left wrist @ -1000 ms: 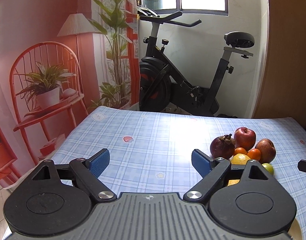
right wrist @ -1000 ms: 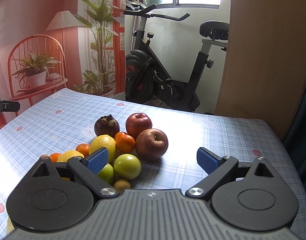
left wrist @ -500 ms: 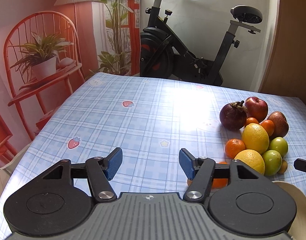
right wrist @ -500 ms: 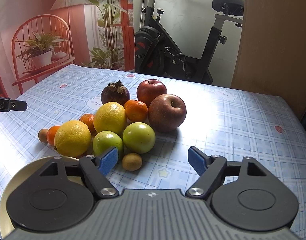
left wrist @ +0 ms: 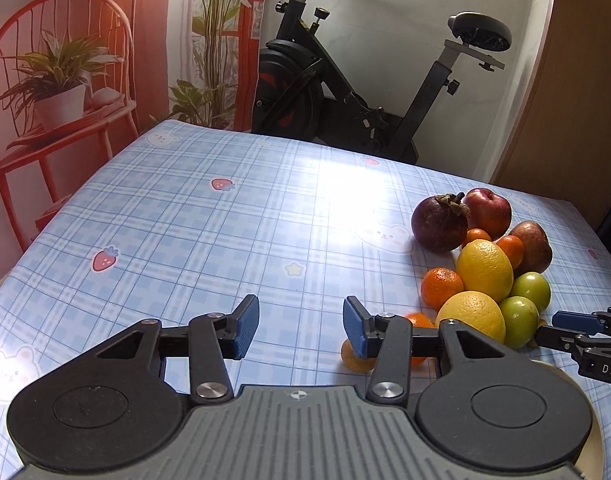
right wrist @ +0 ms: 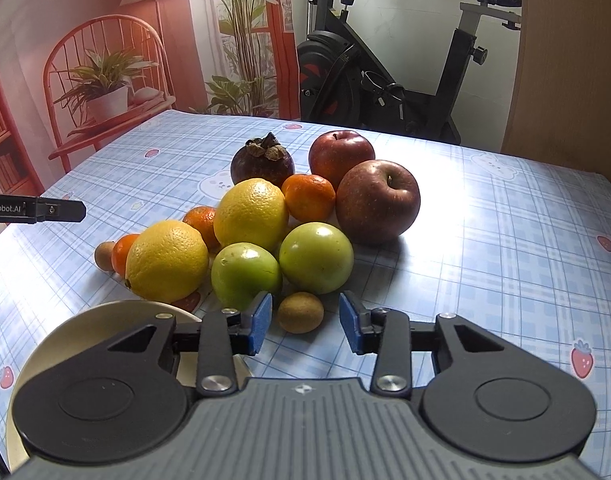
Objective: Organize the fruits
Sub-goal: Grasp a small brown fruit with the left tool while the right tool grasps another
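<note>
**Grippers narrowed over the fruit pile**

Fruit pile heaped mid-desk, nearer the right edge. Left gripper and right gripper both just closing, narrow, gripping nothing. Small brown fruit just beyond the right gripper.

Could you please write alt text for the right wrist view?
A pile of fruit sits on a blue plaid tablecloth, a small brown fruit nearest the right gripper, whose jaws hold nothing. A cream plate lies beside them.
</note>
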A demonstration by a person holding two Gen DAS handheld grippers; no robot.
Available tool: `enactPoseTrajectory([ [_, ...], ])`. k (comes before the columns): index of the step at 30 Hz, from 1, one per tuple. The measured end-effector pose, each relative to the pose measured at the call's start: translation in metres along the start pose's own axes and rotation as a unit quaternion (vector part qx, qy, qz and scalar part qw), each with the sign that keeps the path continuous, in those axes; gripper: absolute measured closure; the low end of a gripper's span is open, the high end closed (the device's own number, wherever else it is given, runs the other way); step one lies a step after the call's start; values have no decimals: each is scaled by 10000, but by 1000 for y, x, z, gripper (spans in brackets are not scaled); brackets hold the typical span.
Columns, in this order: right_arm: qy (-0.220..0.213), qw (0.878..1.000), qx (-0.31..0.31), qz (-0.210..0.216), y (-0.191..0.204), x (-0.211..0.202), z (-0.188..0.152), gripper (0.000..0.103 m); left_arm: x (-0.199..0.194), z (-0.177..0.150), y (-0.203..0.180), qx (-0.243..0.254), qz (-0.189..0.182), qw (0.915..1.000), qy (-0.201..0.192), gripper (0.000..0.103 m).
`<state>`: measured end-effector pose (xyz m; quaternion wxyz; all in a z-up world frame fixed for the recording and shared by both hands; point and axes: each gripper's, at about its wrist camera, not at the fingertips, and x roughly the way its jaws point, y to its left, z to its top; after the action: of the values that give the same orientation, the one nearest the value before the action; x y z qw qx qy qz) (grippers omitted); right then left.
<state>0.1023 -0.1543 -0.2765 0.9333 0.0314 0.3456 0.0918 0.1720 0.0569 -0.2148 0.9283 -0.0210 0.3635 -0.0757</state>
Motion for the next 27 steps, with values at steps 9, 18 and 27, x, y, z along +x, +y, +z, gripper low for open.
enactPoseTrajectory([
  [9,150,9994,278,138,-7,8,-3,73,4,-5,2,51,-207,9995,222,49],
  [18,49,9995,309,83,-7,-1,-3,73,7,-10,-20,590,-557,9963,288,54],
  [27,-10,9990,455,43,-11,-10,-4,73,20,-15,-7,-70,-729,9962,464,67],
])
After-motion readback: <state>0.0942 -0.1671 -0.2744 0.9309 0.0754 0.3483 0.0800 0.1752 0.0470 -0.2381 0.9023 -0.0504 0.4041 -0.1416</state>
